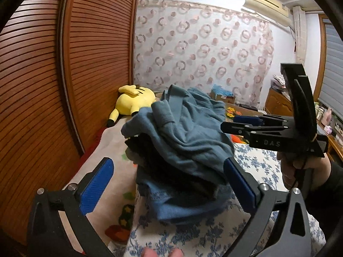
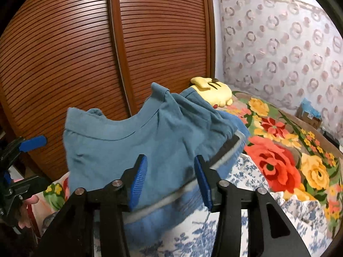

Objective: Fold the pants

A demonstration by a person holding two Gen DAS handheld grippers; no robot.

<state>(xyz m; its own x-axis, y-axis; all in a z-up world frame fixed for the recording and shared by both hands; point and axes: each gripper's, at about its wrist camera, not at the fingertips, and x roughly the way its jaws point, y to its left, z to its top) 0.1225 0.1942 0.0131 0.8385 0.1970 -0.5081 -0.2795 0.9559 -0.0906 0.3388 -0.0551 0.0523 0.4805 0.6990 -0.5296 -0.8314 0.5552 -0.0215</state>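
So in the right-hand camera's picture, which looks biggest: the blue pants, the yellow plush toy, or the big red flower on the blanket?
As they look in the right wrist view:
1. blue pants, by far the largest, though they lie nearest the camera
2. red flower
3. yellow plush toy, partly hidden behind the pants and farther off, so its true size is unsure

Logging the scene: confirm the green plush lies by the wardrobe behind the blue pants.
Wrong only in colour: the plush is yellow, not green, as the left wrist view shows. It does lie by the wardrobe, behind the blue pants.
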